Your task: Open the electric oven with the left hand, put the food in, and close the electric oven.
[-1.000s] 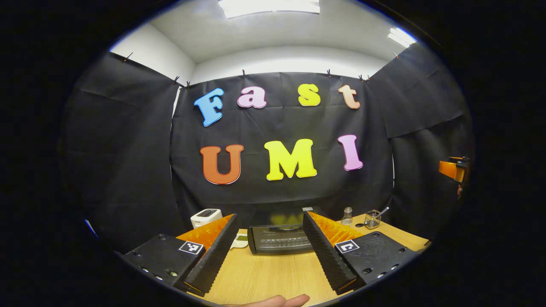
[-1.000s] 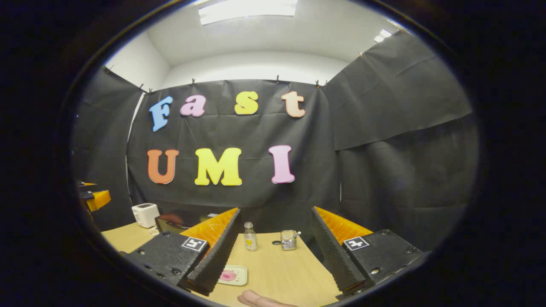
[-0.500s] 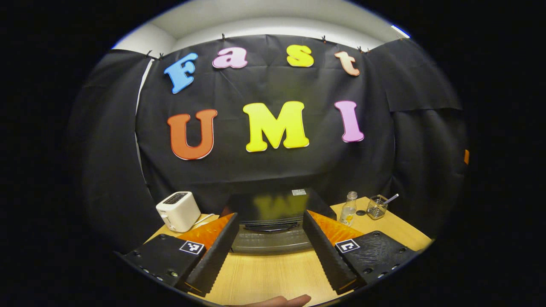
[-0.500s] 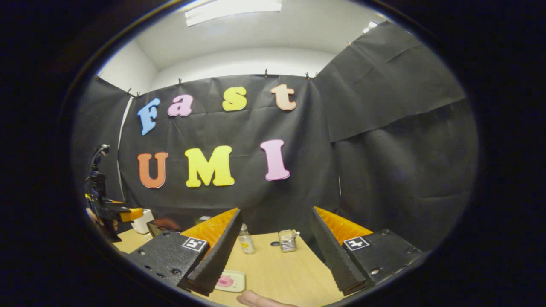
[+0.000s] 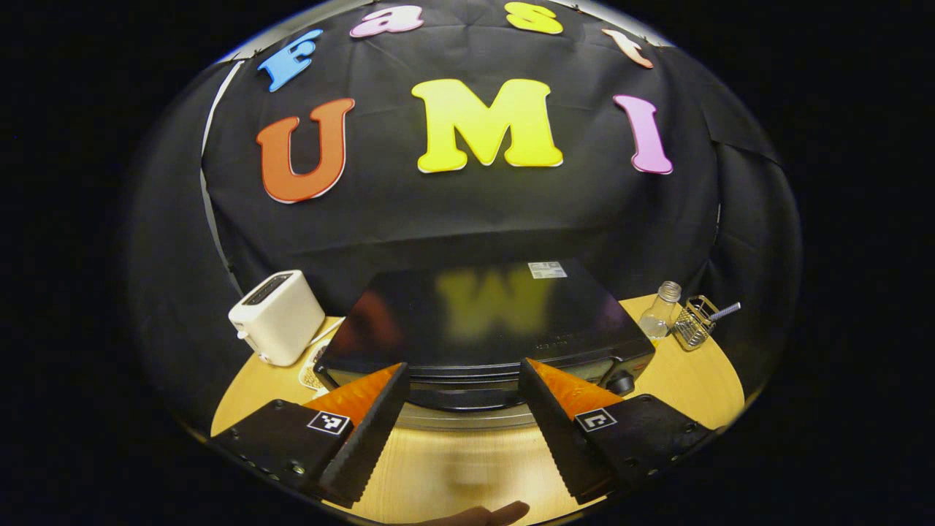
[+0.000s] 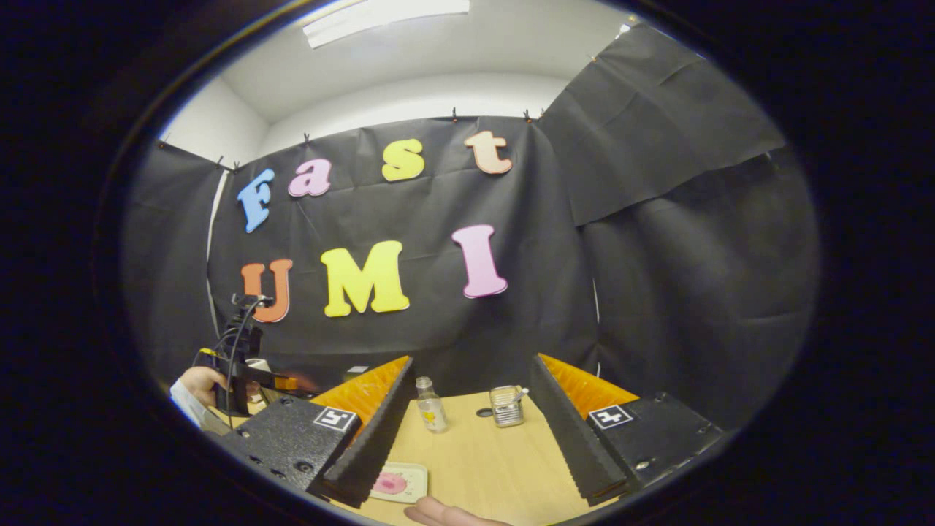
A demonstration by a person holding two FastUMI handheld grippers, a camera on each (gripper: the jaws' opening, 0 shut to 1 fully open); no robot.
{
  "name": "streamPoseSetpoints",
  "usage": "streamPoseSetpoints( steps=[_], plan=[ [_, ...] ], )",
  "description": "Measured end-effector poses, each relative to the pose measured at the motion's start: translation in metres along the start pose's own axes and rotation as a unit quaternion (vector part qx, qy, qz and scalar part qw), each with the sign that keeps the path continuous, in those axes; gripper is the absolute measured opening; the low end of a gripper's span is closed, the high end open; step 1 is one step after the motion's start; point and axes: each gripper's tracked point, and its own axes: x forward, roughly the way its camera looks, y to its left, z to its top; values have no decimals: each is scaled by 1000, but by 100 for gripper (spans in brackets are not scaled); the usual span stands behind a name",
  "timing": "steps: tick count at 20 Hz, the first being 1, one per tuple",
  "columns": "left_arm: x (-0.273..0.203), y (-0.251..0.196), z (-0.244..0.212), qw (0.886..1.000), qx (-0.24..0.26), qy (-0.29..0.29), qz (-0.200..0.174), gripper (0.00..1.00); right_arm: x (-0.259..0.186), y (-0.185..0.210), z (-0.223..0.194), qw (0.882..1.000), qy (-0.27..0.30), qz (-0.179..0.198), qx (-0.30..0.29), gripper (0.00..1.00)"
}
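**Both hand-held grippers spread wide; oven door closed**

Left hand-held gripper (image 5: pixel 462 409): fingers wide apart, nothing between them. Positioned just in front of the electric oven (image 5: pixel 482 321), its fingertips (image 5: pixel 394 376) flanking the dark handle (image 5: pixel 467 398) at the top of the door without visibly touching it. In the right gripper view this hand-held gripper (image 6: pixel 281 381) appears at far left, gripped by a hand (image 6: pixel 197 383) with a pale sleeve cuff.

Right hand-held gripper (image 6: pixel 471 409): fingers wide apart, holding nothing, raised above the table (image 6: pixel 482 467).

Electric oven: black, glossy top, door closed, control knob (image 5: pixel 621 382) at the right front. Stands on the table toward the back wall.

Food (image 6: pixel 391 483): pink item on a small pale tray (image 6: pixel 400 482), lying on the table near the front edge, partly behind the right hand-held gripper's left finger.

Other items: white toaster (image 5: pixel 276 316) left of the oven; small glass bottle (image 5: pixel 659 314) and wire basket (image 5: pixel 694 321) holding a utensil, right of the oven, just beside each other. A fingertip (image 6: pixel 438 513) shows at the lower edge of the right gripper view.
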Motion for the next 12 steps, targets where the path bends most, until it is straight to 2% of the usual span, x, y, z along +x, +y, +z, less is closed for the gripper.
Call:
streamPoseSetpoints(
  steps=[1,5,7,8,9,10,11,12],
  plan=[
    [9,-7,-6,1000,-14,10,-13,96,1,0,-4,1000,5,4,-2,96],
    [14,-8,-2,1000,-1,8,-6,96,0,-6,-9,1000,11,7,-10,96],
    [13,-9,-3,999,-19,24,-9,96,-6,-4,-10,1000,18,10,-10,96],
    [14,-8,-5,999,-19,27,-12,96,-10,-4,-11,1000,21,9,-10,100],
    [10,-9,-6,999,-21,28,-16,95,-14,-5,-11,1000,25,8,-11,96],
    [8,-9,-8,999,-23,30,-20,96,-19,-5,-12,999,29,7,-13,100],
    [3,-8,-10,999,-23,31,-23,96,-24,-6,-10,999,29,6,-16,96],
    [-1,-9,-13,999,-23,34,-25,96,-30,-6,-7,999,27,4,-18,96]
  ],
)
